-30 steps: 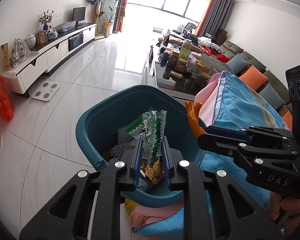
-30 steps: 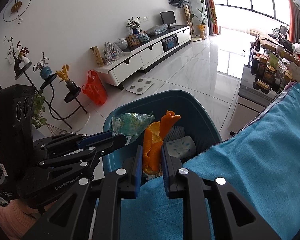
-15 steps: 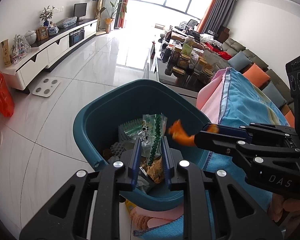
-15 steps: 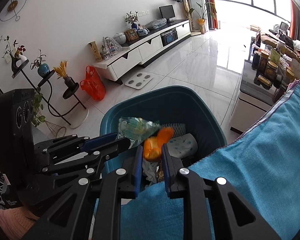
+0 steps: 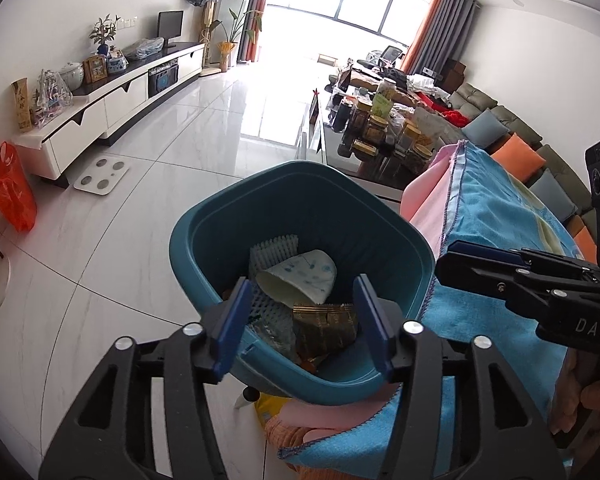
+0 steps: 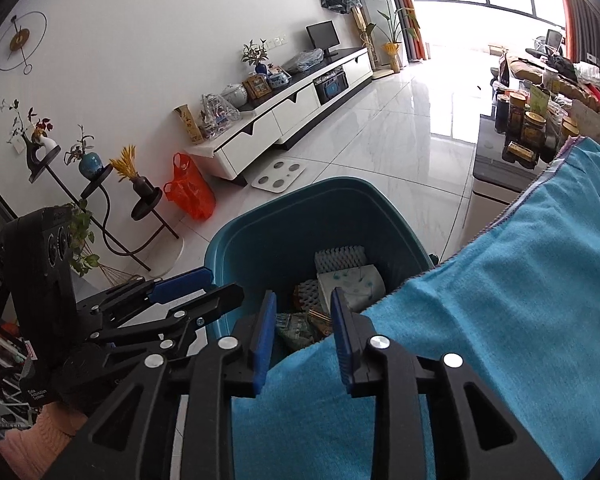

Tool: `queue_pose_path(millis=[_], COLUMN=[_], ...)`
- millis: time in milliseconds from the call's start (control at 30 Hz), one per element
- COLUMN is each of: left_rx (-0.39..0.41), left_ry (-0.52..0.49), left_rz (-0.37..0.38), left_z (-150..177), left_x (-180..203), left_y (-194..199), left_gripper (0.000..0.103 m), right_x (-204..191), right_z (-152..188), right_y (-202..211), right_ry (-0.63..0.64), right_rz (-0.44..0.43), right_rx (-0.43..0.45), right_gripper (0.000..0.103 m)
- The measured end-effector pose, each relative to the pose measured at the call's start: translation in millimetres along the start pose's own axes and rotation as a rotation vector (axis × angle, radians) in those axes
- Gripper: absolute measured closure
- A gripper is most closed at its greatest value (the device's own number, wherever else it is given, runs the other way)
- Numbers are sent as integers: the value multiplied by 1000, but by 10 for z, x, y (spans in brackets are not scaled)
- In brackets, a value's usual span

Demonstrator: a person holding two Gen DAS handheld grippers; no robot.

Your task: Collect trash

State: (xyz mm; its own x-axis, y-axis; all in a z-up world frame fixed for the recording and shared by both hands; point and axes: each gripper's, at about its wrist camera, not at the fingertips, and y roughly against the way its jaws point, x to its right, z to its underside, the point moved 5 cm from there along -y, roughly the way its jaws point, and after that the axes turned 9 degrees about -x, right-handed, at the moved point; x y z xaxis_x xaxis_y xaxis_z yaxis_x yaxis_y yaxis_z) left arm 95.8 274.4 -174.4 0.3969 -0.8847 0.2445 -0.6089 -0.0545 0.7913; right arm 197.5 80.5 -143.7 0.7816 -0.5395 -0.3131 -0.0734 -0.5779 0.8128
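So my left tongs [image 5: 300, 322] are spread wide with nothing between them, hanging right over the near rim of the teal bin [image 5: 204, 240]. Inside the bin there's a white foam net [image 5: 274, 246] toward the back, a crumpled white paper cup with blue speckles [image 5: 300, 276] lying on its side on top of it, and a gold wrapper [image 5: 326, 326] closer to me, plus some silvery wrapper stuff on the left that I can't really make out. The bin sits on the floor tucked against the blue towel [image 5: 496, 232], which has a pink cloth [image 5: 428, 196] under it. My right tongs [image 6: 302, 330] are also open and empty, about half spread, sitting over the towel edge and pointing into the bin. From that side the same net, cup and gold wrapper show up between the pads, with a greenish wrapper [image 6: 296, 330] nearest the tips.
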Motion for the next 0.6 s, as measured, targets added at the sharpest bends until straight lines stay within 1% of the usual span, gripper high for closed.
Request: queue_pose_path(millis=[33,100,133,167,200,233,267,300,333,400,433,500,600], left_rx=[16,40,55,66,83,95,109,121,135,165,180,210,236], left_ry=[0,-7,-12,-15,-17,-20,-23,-25,-32,-51,-64,-92,-138], left_rz=[3,5,7,9,9,8,8,13,18,18,18,18,34], left_z=[11,26,42,60,77,92,112,135,157,201,221,269,337], left_x=[3,11,30,39,62,76,104,142,194,314,384,566,881], left_y=[54,165,223,281,339,394,452,507,559,664,709,785,856], left_gripper=[41,34,30,20,12,8,6,6,6,6,6,6,6], right_x=[28,41,74,74,82,95,101,111,117,142,169,232,360], right_z=[56,89,152,152,185,271,318,372,436,574,657,820,1054], right_y=[92,139,245,245,308,460,535,619,718,911,1015,1200,1417], right_ry=[-10,-14,-23,-23,-22,-18,-17,-14,-11,-13,-22,-47,-79], right_rz=[-8,-10,-2,-2,5,20,26,29,39,67,83,128,196], right_rx=[28,37,62,62,77,117,135,157,186,243,275,331,385], right_gripper=[63,60,59,56,52,50,43,37,34,22,20,7,6])
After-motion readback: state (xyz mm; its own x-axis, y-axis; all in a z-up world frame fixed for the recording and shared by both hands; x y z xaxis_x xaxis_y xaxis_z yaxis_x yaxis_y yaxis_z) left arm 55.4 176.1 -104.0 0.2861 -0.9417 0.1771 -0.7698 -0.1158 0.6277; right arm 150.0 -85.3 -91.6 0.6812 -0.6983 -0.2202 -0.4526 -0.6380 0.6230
